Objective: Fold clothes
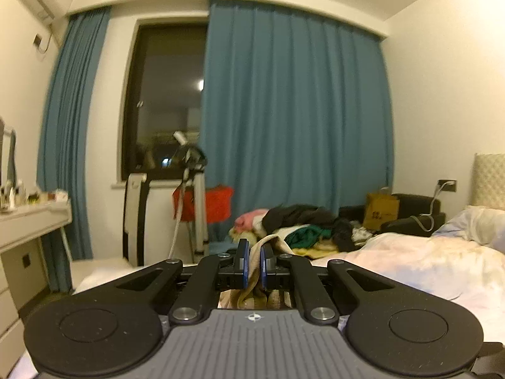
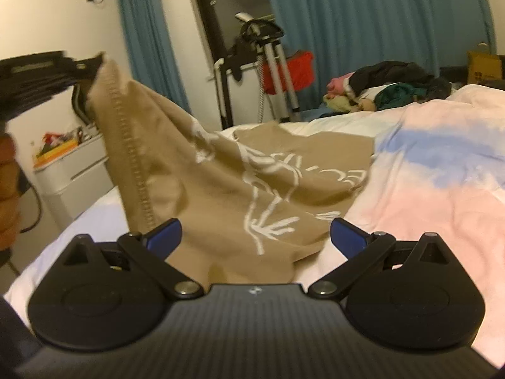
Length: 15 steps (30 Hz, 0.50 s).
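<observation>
Presently, at nine o'clock in the right wrist view, the left tool (image 2: 85,75) is raised and clamped on a hemmed edge of the tan garment (image 2: 240,189); its own camera confirms cloth pinched between the blue pads (image 1: 244,260). One garment is in hand. It drapes from that grip down toward six o'clock and spreads across the bed (image 2: 442,189), its white printed design facing up.

The right tool (image 2: 255,235) sits low at six o'clock with its fingers wide apart, straddling the near edge of the cloth and gripping nothing.

Risks, as judged: the left grip appears to be on a narrow strip of hem, so a sharp pull could slip it free. Should the right tool close on bunched cloth rather than a single edge, the fold would likely come out crooked. The loose duvet beneath could also be pinched together with the garment.

Count: two tools, one tan garment, one pile of clothes (image 2: 388,90) at one o'clock, its items too tangled to count.
</observation>
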Tool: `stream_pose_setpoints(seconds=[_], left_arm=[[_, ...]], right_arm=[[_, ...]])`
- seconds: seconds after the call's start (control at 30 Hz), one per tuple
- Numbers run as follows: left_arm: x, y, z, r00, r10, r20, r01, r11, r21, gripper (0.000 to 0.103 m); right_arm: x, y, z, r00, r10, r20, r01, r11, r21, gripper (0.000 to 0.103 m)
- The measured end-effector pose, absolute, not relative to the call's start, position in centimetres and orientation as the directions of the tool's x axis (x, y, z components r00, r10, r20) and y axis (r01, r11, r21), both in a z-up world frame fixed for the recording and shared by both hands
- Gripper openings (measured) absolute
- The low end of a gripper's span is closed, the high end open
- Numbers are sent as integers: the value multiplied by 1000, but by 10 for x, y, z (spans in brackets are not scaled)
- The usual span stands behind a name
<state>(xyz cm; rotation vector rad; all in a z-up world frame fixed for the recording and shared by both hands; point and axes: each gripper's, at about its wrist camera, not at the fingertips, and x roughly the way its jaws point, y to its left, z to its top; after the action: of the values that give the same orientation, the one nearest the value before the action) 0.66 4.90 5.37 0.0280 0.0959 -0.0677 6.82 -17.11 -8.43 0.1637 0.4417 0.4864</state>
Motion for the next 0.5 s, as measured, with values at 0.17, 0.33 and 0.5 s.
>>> stream_pose_setpoints(seconds=[0.17,0.33,0.5], left_arm=[[33,76,40,984,-39,-173,29,998,-60,8],[58,98,31,970,-6,-244,-16,996,-91,8],[72,101,23,962,14,-272,-29,998,-52,8]], right_arm=[[57,-133,-75,788,541,-295,-541,836,87,102],[58,-84,-98,731,565,-383,-610,793,6,103],[58,-60,-114,811,433,-393,-536,820,-202,103]])
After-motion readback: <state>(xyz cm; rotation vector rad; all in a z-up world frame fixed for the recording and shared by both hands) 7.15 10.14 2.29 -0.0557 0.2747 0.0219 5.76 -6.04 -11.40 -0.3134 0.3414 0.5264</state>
